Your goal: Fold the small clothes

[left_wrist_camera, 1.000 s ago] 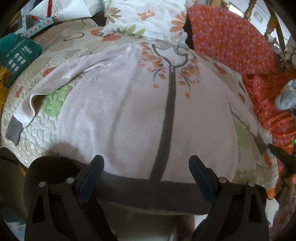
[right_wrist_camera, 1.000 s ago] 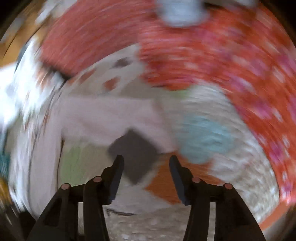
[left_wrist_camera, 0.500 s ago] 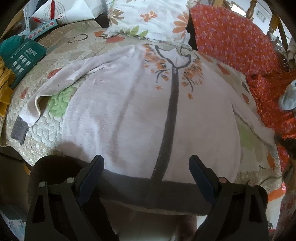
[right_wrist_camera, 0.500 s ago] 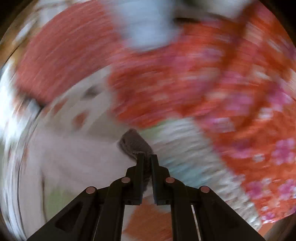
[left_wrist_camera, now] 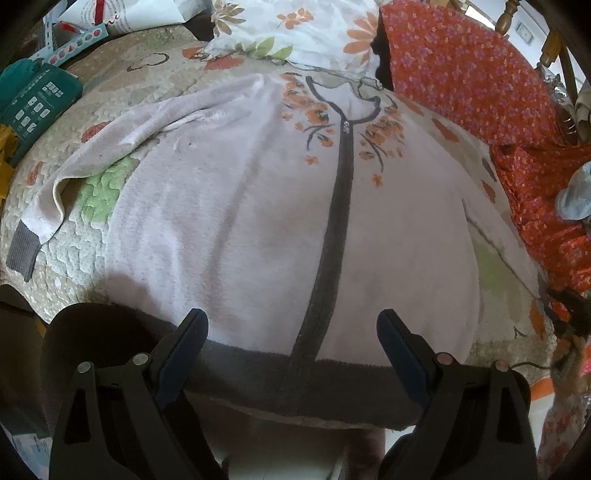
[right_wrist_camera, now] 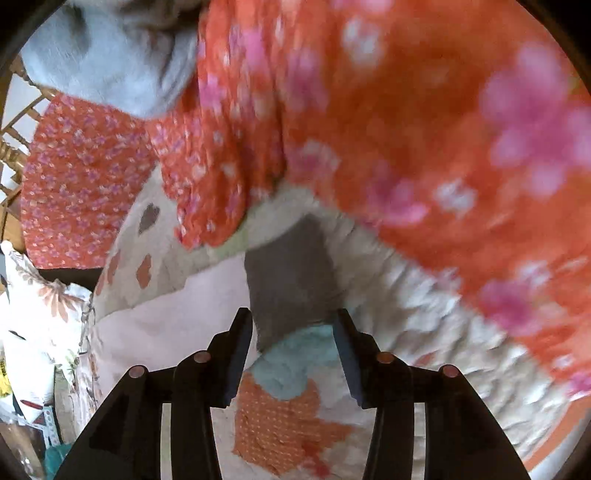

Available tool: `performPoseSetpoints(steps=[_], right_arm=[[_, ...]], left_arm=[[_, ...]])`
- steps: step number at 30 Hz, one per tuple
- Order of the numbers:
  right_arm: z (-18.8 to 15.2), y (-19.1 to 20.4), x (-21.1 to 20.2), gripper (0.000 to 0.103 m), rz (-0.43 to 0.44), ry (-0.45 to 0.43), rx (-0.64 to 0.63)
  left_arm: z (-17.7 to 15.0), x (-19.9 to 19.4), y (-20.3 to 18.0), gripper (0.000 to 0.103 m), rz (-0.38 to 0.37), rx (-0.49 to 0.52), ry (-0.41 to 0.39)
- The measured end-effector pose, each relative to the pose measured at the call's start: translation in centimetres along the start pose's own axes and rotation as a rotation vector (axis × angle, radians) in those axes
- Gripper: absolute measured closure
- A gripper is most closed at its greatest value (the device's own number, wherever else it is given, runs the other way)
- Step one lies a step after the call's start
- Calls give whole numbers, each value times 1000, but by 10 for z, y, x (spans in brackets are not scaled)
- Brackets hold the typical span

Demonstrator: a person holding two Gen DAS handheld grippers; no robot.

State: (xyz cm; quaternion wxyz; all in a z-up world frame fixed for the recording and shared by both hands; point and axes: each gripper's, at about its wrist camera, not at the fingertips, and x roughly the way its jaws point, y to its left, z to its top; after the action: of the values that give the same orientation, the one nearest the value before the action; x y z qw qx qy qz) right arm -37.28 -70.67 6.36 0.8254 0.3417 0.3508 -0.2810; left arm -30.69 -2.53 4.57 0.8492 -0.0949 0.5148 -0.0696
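Observation:
A pale pink zip-up top (left_wrist_camera: 236, 221) lies face up on the quilt (left_wrist_camera: 110, 110). It has a dark grey zip band, a grey hem and orange flowers by the collar. Its left sleeve stretches out to a grey cuff (left_wrist_camera: 22, 247). My left gripper (left_wrist_camera: 291, 317) hovers open just above the hem, nothing between its fingers. In the right wrist view the right sleeve's grey cuff (right_wrist_camera: 291, 273) lies flat on the quilt just ahead of my right gripper (right_wrist_camera: 293, 317). Its jaws are opening, and the pads stand clear of the cuff's near end between them.
Orange floral fabric (right_wrist_camera: 424, 129) is bunched right beside the cuff, with a blue-grey garment (right_wrist_camera: 110, 66) on top. A floral pillow (left_wrist_camera: 295, 29) lies beyond the collar. A teal pack (left_wrist_camera: 33, 103) sits at the far left. Wooden spindles (left_wrist_camera: 506, 14) rise at the back right.
The right gripper closed on the grey cuff, drew the sleeve outward, then parted its fingers and left the cuff on the quilt. The left gripper stayed put and open.

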Motion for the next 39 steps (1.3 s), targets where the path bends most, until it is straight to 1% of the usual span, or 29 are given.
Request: performPoseSetpoints(steps=[1, 3, 4, 5, 6, 7, 8, 11, 14, 15, 16, 17, 19, 21, 22, 23, 26, 29, 31, 32, 34, 36, 39], right_arm=[[1, 11, 11, 52, -24, -27, -10], [5, 25, 24, 51, -76, -49, -28], [7, 31, 28, 54, -107, -59, -47], [10, 42, 36, 63, -180, -70, -82], [11, 49, 42, 94, -223, -62, -106], [12, 58, 47, 94, -256, -52, -122], [11, 72, 46, 94, -271, -67, -136], [2, 120, 38, 95, -213, -85, -209], [-20, 196, 30, 95, -115, -83, -331], [-32, 227, 28, 95, -66, -73, -377], [-42, 250, 28, 95, -27, -63, -410], [-59, 287, 28, 95, 34, -42, -459], [-90, 334, 33, 95, 114, -4, -519], [-131, 389, 39, 95, 198, 53, -592], [-149, 410, 44, 95, 229, 80, -622], [-175, 440, 53, 95, 264, 117, -660], [-235, 491, 71, 95, 317, 194, -736], [-296, 534, 88, 95, 344, 262, -798], [-322, 550, 100, 95, 337, 291, -825], [-335, 557, 106, 95, 318, 299, -847], [-351, 566, 119, 95, 282, 302, -880], [-368, 573, 134, 95, 247, 324, -895], [-380, 575, 151, 95, 196, 334, -918]], left_arm=[[0, -2, 2, 11, -1, -6, -4], [2, -6, 9, 11, -5, -27, -15], [2, -9, 13, 11, -7, -37, -21], [4, -12, 19, 11, -11, -50, -28], [4, -15, 23, 11, -15, -61, -34], [5, -18, 28, 11, -20, -69, -39], [5, -22, 35, 11, -27, -77, -47], [4, -29, 49, 11, -46, -97, -65], [4, -32, 66, 11, -80, -130, -74], [5, -33, 73, 11, -94, -144, -77], [5, -33, 80, 11, -103, -156, -79], [4, -34, 86, 11, -108, -166, -82], [4, -36, 102, 11, -121, -194, -91], [3, -38, 122, 11, -128, -234, -96], [2, -39, 133, 11, -129, -256, -99], [1, -41, 144, 11, -131, -280, -103], [-3, -47, 171, 11, -131, -343, -111], [-8, -52, 196, 11, -125, -395, -121], [-12, -53, 209, 11, -122, -421, -122], [-13, -52, 214, 11, -121, -430, -122], [-16, -52, 224, 11, -121, -454, -119], [-19, -51, 234, 11, -125, -478, -117], [-21, -52, 246, 11, -121, -502, -123]])
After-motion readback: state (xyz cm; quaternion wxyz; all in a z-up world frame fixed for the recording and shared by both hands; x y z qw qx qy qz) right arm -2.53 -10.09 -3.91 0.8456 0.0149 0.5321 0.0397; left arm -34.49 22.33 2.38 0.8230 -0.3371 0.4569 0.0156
